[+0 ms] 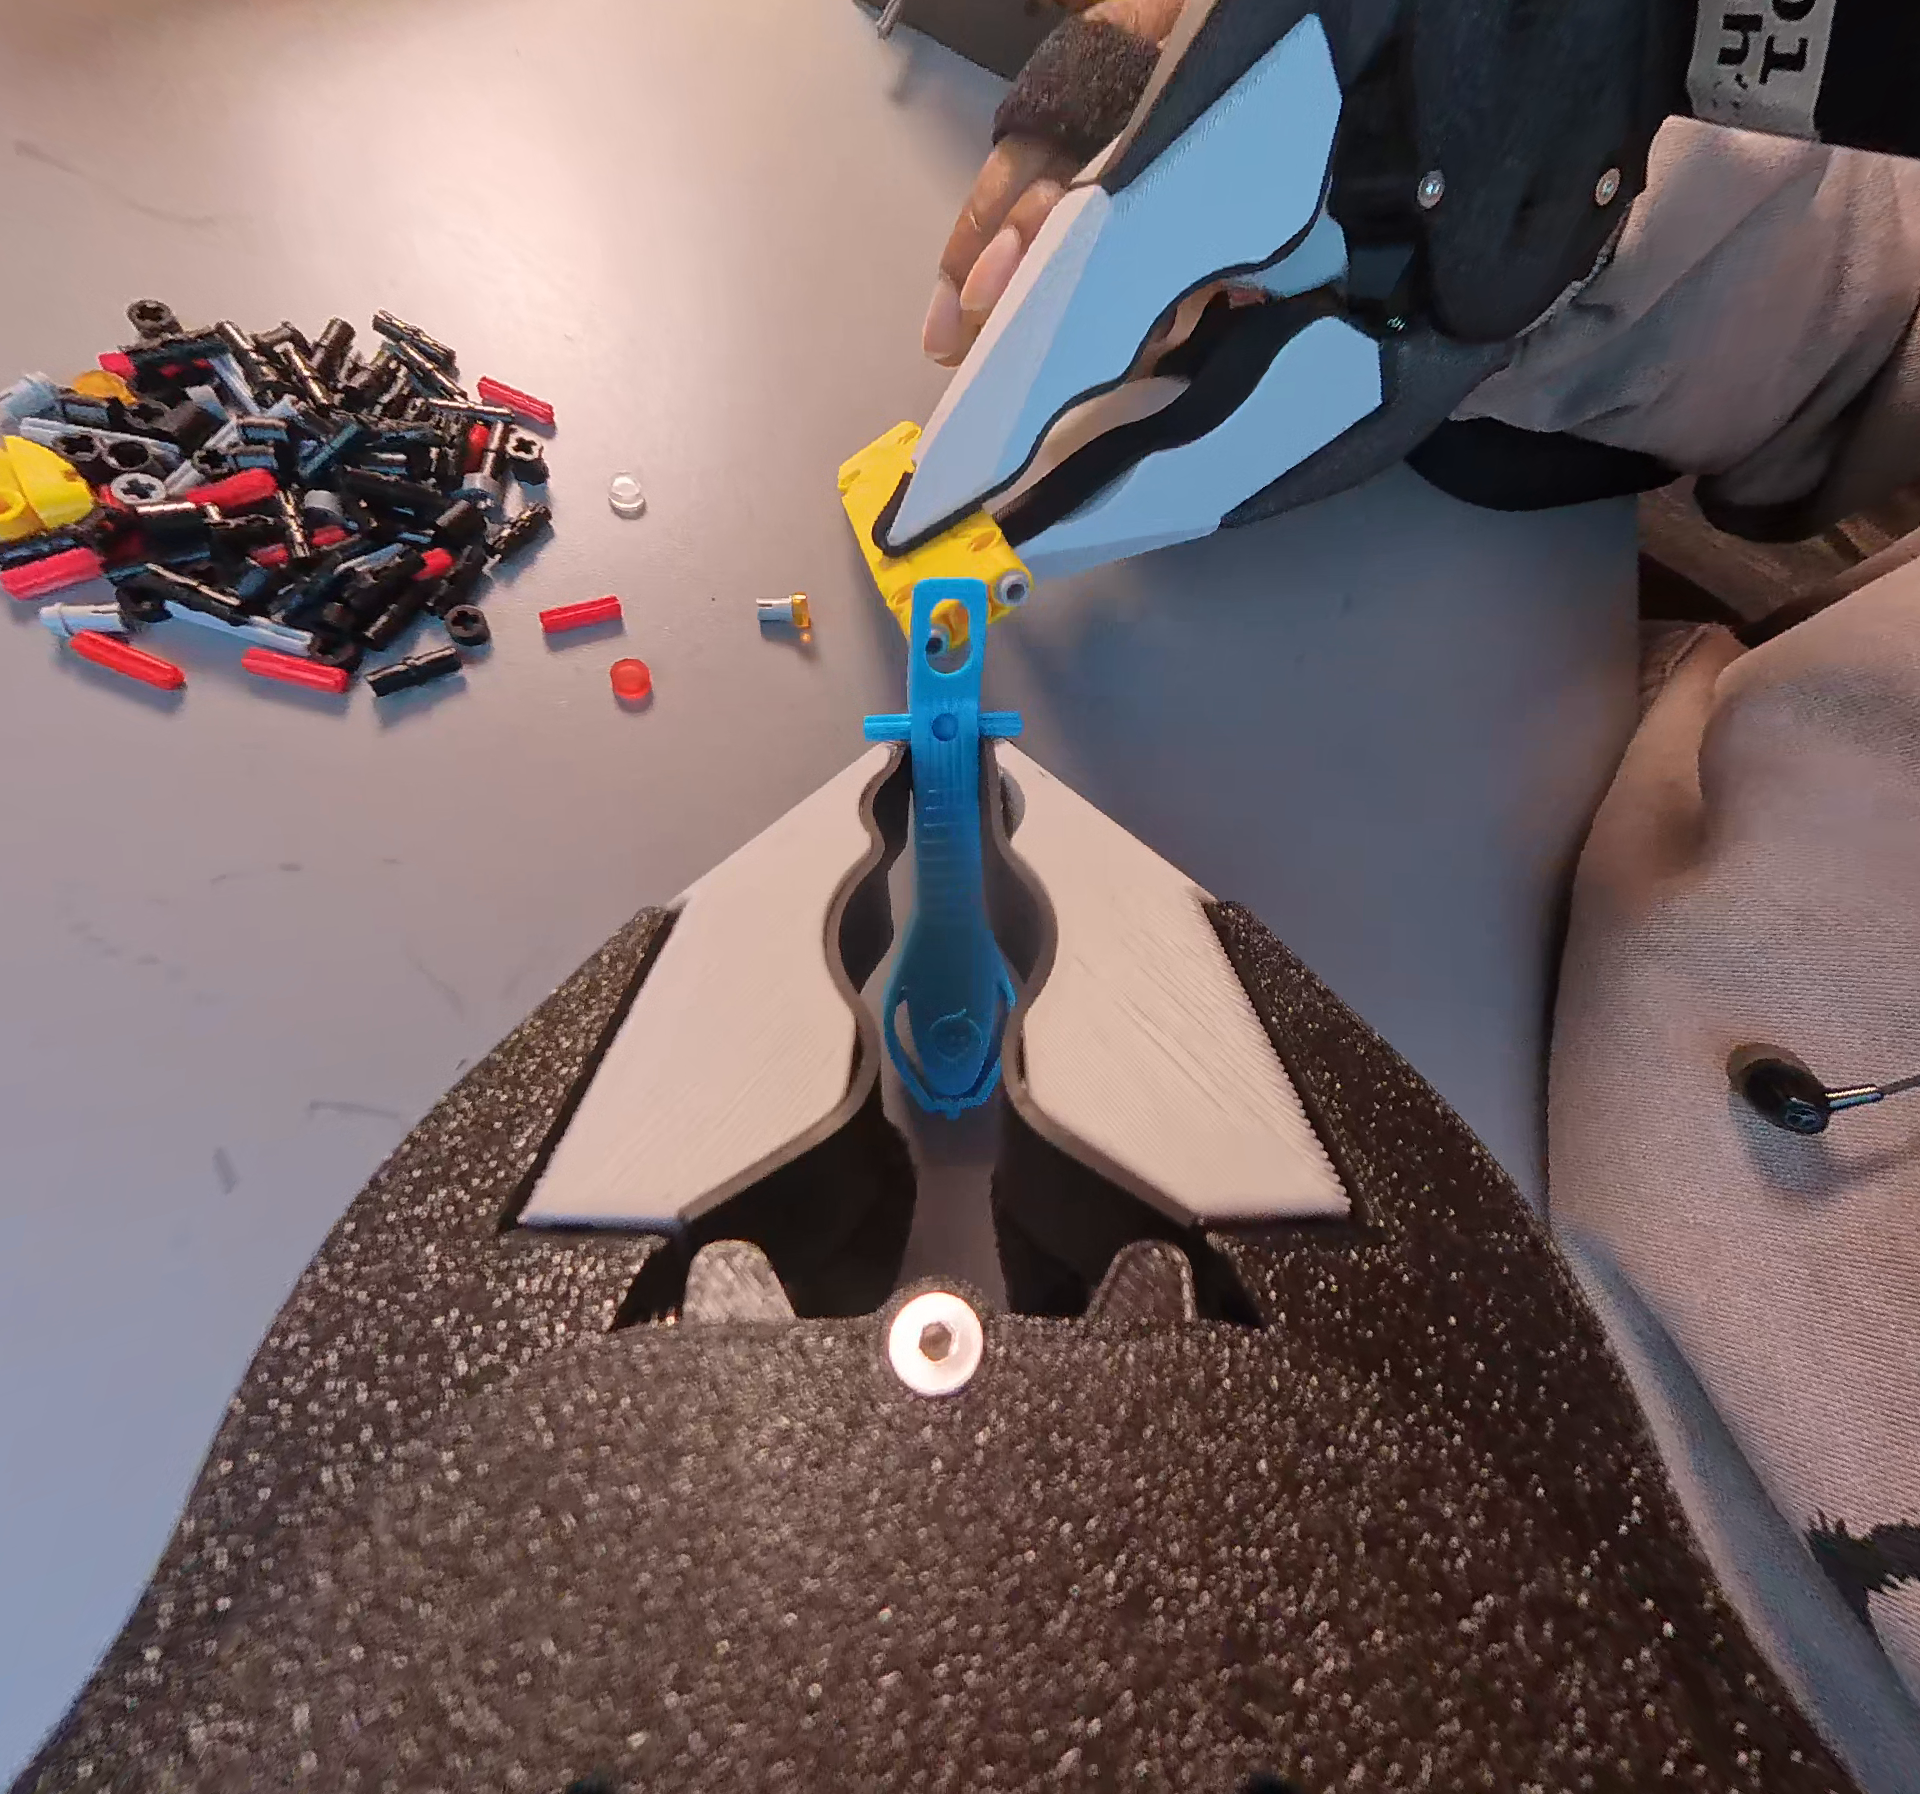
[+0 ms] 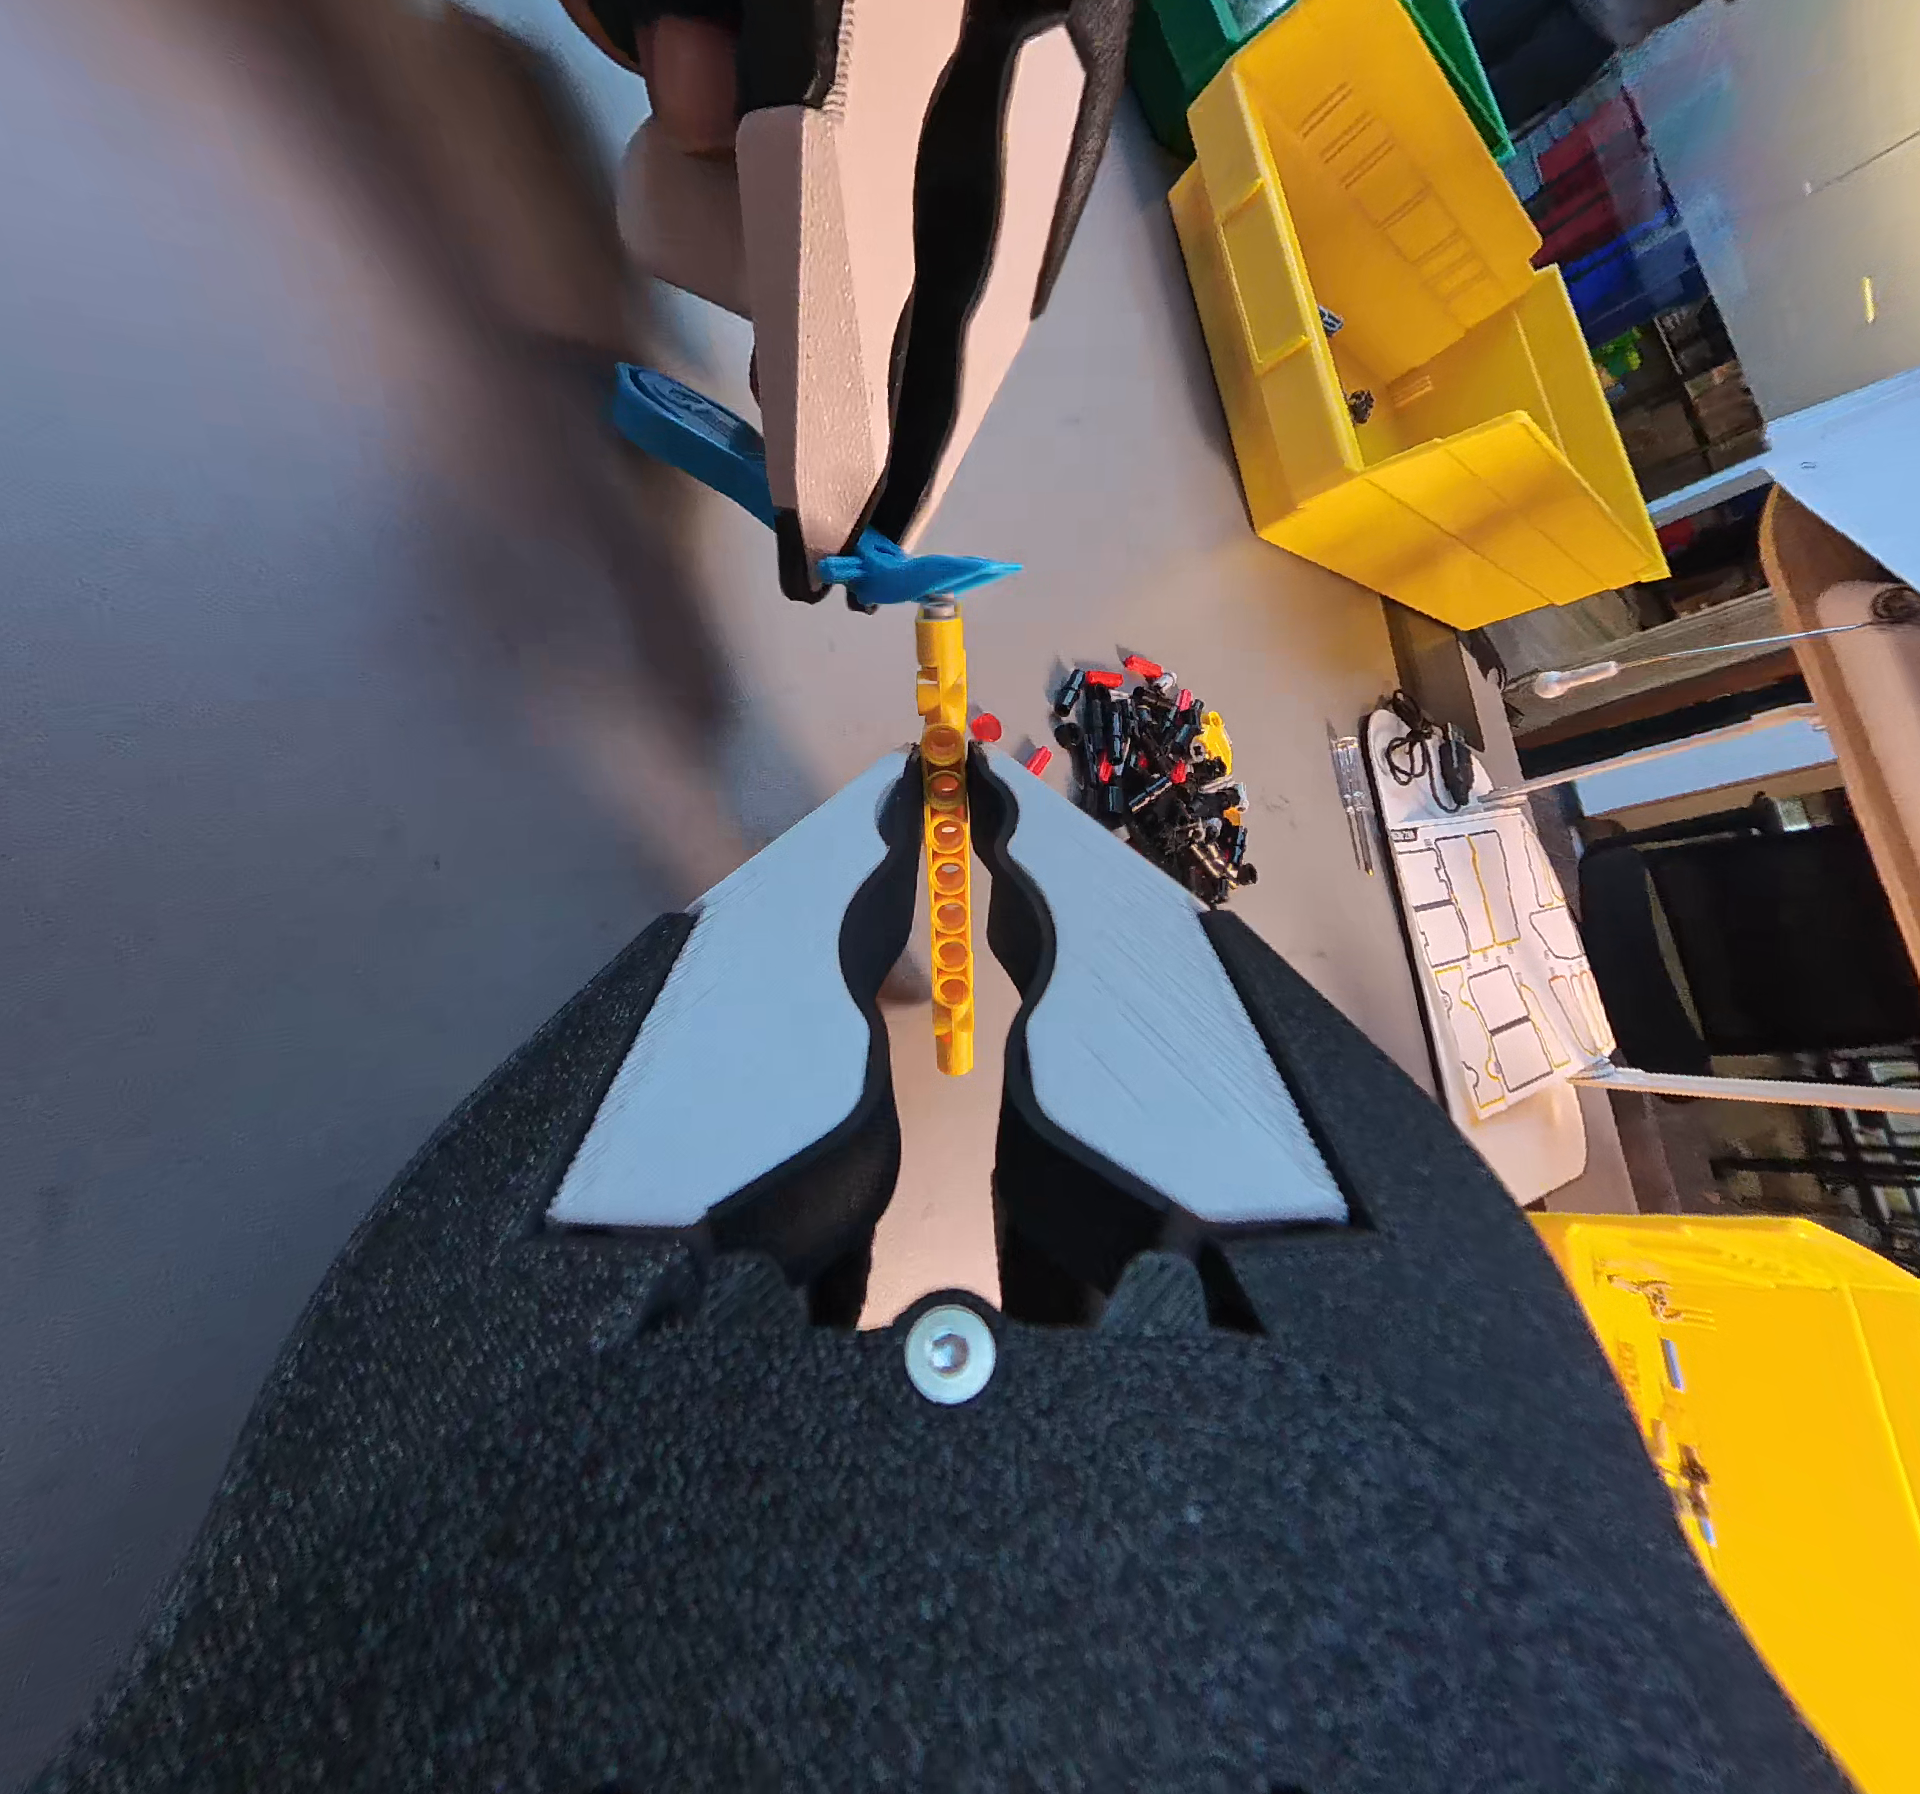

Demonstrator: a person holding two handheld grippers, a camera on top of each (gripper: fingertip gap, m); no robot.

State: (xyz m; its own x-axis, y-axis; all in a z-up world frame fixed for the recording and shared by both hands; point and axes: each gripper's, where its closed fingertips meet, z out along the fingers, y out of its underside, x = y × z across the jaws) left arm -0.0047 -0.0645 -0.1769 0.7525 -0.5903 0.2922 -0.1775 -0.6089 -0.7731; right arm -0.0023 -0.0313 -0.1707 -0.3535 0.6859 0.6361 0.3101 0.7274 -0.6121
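My left gripper (image 1: 945, 757) is shut on a blue lever-shaped plastic tool (image 1: 943, 871), gripped along its handle. The tool's looped tip sits over a small grey pin (image 1: 938, 645) at the end of a yellow beam with holes (image 1: 935, 555). My right gripper (image 2: 945, 768) is shut on that yellow beam (image 2: 948, 871) and holds it above the grey table. In the left wrist view the right gripper (image 1: 951, 534) comes in from the upper right. In the right wrist view the left gripper (image 2: 831, 570) comes down from above with the blue tool (image 2: 904, 575) against the beam's end pin (image 2: 940, 609).
A pile of small black, red and grey building parts (image 1: 260, 508) lies left on the table, also in the right wrist view (image 2: 1153, 788). Loose bits lie beside it: a red pin (image 1: 580, 614), a red stud (image 1: 630, 679), a clear stud (image 1: 625, 493). Yellow bins (image 2: 1403, 342) and a printed sheet (image 2: 1486, 955) are beyond. Across from one pair of fingers to the other is roughly 4 cm. Between my right fingertips and the red stud (image 1: 630, 679) there is roughly 6 cm. It turns up in the right wrist view (image 2: 987, 724) as well.
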